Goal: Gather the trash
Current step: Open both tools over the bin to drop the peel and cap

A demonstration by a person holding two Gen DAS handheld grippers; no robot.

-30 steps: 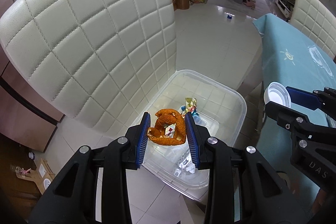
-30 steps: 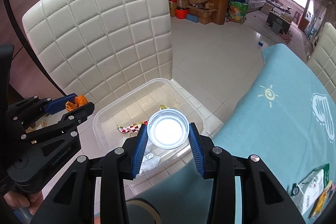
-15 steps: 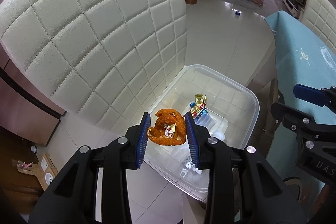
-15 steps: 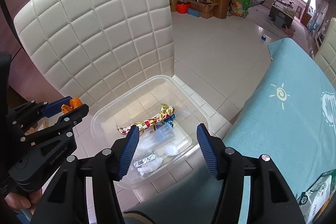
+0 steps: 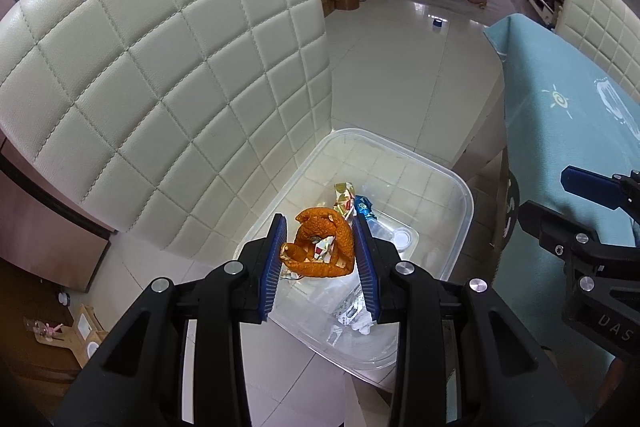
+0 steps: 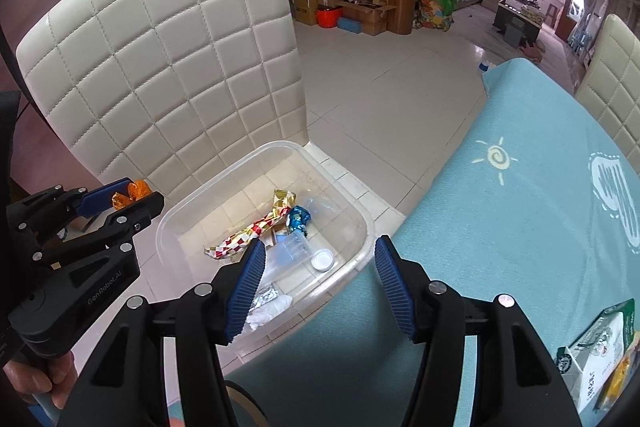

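My left gripper (image 5: 320, 263) is shut on an orange peel (image 5: 324, 247) and holds it above the near-left part of a clear plastic bin (image 5: 460, 187) on the floor. The bin (image 6: 360, 219) holds wrappers (image 6: 256, 231), a clear plastic cup and a white lid (image 6: 322, 259). My right gripper (image 6: 320, 287) is open and empty, above the bin's near rim at the table edge. The left gripper also shows in the right wrist view (image 6: 128, 197), still holding the peel (image 6: 132, 193).
A white quilted chair back (image 5: 160, 87) stands just left of the bin. A table with a teal cloth (image 6: 520, 227) lies to the right, with a carton and packets (image 6: 592, 363) at its near right corner. Tiled floor stretches beyond.
My right gripper opened and let go of the white lid, which now lies in the bin. My left gripper kept hold of the orange peel, shifting slightly over the bin.
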